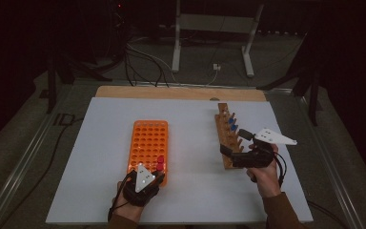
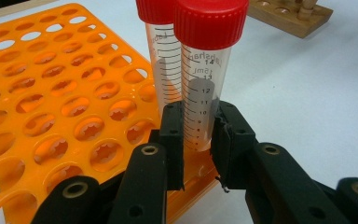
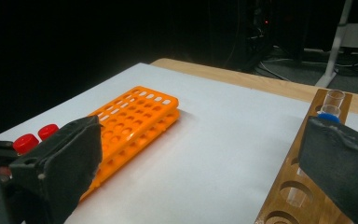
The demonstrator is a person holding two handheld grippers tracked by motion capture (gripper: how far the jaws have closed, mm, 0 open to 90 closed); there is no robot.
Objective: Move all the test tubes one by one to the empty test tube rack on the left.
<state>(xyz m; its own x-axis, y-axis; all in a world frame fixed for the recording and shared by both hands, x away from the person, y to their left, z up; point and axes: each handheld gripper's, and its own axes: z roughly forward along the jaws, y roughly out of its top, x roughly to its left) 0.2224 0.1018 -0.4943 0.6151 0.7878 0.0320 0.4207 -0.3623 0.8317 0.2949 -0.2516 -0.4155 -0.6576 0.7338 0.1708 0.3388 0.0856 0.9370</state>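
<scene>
Tube in left tongs — marked "15ml", "14"

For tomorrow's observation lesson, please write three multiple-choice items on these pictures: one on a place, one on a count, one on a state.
1. Where do the red-capped clear plastic tubes stand?
A. in the near right corner of the orange plastic rack
B. in the wooden rack
C. flat on the white table

2. How many red caps show?
A. one
B. two
C. four

3. How is the left tool?
A. wide open above the rack
B. lying on the table
C. shut on a red-capped tube

Answers:
1 A, as the high view shows both tubes at that corner.
2 B, as two caps stand side by side.
3 C, as its pads press both sides of the nearer tube.
</scene>
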